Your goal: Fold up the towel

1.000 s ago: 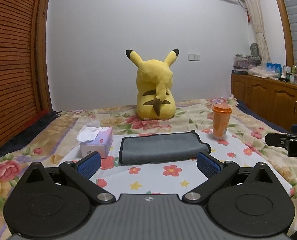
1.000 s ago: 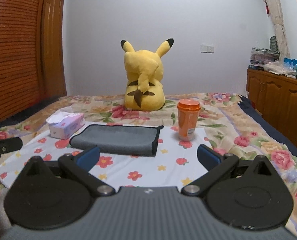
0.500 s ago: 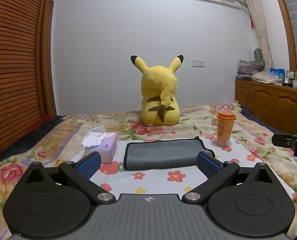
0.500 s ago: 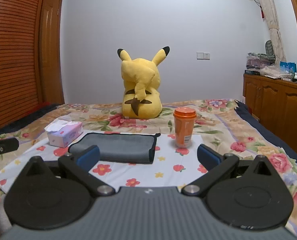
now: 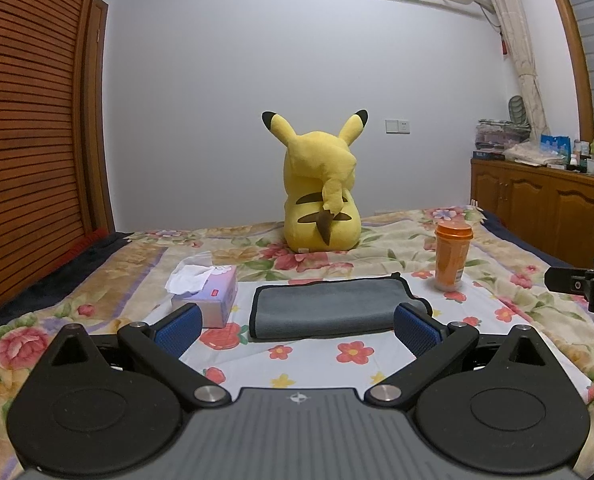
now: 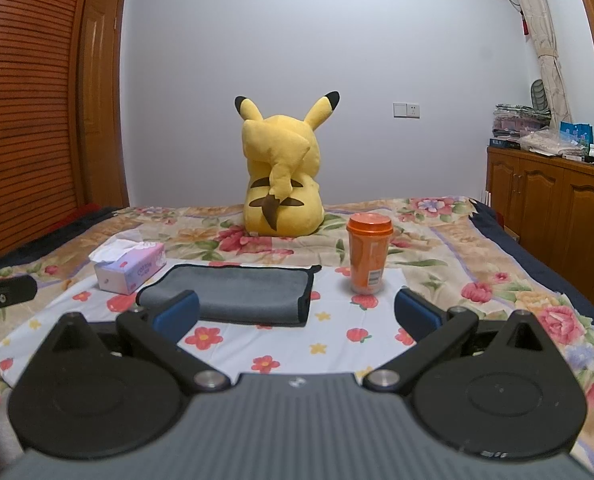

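Both cameras have tipped upward since the earlier frames, so the bed sits lower in view and more wall shows above the plush; the things on the bed have not shifted. Nearest the lens, the left gripper (image 5: 297,326) is spread wide, its blue pads (image 5: 178,328) empty and clear of the cloth. The right gripper (image 6: 296,314) is equally wide apart and holds nothing (its left pad merely overlaps the cloth's near corner in that view).

Just beyond them the grey towel (image 5: 333,308) lies flat on a white flower-print sheet (image 5: 309,360) spread over the bed (image 6: 497,288). It is already folded into a long, low rectangle with dark edging along its border, the layers stacked and visible at its right end, where a small dark loop pokes out at the far corner. The surface looks smooth, with hardly a wrinkle.

Left of the towel, near but apart, stands a lilac tissue box (image 5: 209,300) with a white tissue sticking up. To the right an orange lidded cup (image 6: 369,258) stands upright, also apart from the towel. Farther back a yellow Pikachu plush (image 5: 321,196) sits with its back to the cameras, near the white wall. A wooden cabinet (image 6: 557,216) runs along the right.
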`<state>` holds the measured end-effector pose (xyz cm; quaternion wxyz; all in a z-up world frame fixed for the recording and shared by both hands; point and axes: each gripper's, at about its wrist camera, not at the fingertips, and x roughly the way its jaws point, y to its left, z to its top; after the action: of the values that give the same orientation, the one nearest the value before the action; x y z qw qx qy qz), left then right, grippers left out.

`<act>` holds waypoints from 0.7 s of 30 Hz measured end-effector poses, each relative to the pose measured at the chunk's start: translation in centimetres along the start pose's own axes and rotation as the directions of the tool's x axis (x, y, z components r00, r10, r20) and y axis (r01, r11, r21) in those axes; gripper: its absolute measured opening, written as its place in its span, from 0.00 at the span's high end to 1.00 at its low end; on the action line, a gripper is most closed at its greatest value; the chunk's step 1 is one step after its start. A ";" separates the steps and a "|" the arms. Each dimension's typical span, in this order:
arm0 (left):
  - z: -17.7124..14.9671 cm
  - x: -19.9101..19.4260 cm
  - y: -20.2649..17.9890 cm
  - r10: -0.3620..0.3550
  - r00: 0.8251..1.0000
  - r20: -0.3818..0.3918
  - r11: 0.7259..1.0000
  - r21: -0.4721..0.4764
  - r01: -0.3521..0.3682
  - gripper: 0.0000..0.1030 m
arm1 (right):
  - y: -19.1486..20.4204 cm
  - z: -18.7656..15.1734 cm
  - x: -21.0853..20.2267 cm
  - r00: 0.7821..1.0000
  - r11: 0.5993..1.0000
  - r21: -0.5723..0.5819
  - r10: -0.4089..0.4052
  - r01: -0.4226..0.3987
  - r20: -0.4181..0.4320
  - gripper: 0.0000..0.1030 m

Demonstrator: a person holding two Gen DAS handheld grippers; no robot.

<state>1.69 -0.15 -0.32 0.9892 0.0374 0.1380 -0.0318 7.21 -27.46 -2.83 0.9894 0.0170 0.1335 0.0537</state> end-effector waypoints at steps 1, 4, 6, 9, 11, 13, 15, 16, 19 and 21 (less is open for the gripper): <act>0.0 0.0 0.0 0.000 1.000 0.000 1.000 0.000 0.000 0.00 | 0.0 0.0 0.0 1.000 1.000 0.000 0.000 0.000 0.000 0.00; 0.0 0.0 0.0 0.000 1.000 0.000 1.000 0.000 0.000 0.00 | 0.0 0.0 0.0 1.000 1.000 0.001 0.000 0.000 0.000 0.00; 0.0 0.0 0.0 0.001 1.000 0.000 1.000 0.001 -0.001 0.00 | 0.0 0.0 0.0 1.000 1.000 0.001 0.000 0.000 0.001 0.00; 0.0 0.0 0.0 -0.001 1.000 -0.001 1.000 0.000 0.001 0.00 | 0.0 0.0 0.0 1.000 1.000 0.001 0.000 0.000 0.000 0.00; 0.0 0.0 0.0 0.003 1.000 0.002 1.000 0.002 -0.003 0.00 | 0.0 0.0 0.0 1.000 1.000 0.001 0.000 0.000 0.000 0.00; 0.0 -0.1 0.0 0.006 1.000 0.006 1.000 0.003 -0.006 0.00 | 0.0 0.0 0.0 1.000 1.000 0.001 0.000 0.000 0.000 0.00; 0.0 -0.1 0.0 0.005 1.000 0.002 1.000 0.004 -0.005 0.00 | 0.0 0.0 0.0 1.000 1.000 0.002 0.001 -0.001 0.001 0.00; 0.0 -0.1 0.1 0.007 1.000 0.003 1.000 0.004 -0.007 0.00 | 0.0 0.0 0.0 1.000 1.000 0.002 0.000 0.000 0.000 0.00; 0.0 -0.1 0.2 0.006 1.000 0.003 1.000 0.004 -0.006 0.00 | 0.0 0.0 0.0 1.000 1.000 0.002 0.000 0.000 0.000 0.00; 0.0 -0.1 0.2 0.007 1.000 0.003 1.000 0.006 -0.007 0.00 | 0.0 0.0 0.0 1.000 1.000 0.003 0.001 -0.001 0.000 0.00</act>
<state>1.61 0.00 -0.25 0.9894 0.0407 0.1365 -0.0289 7.23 -27.49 -2.82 0.9894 0.0184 0.1334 0.0538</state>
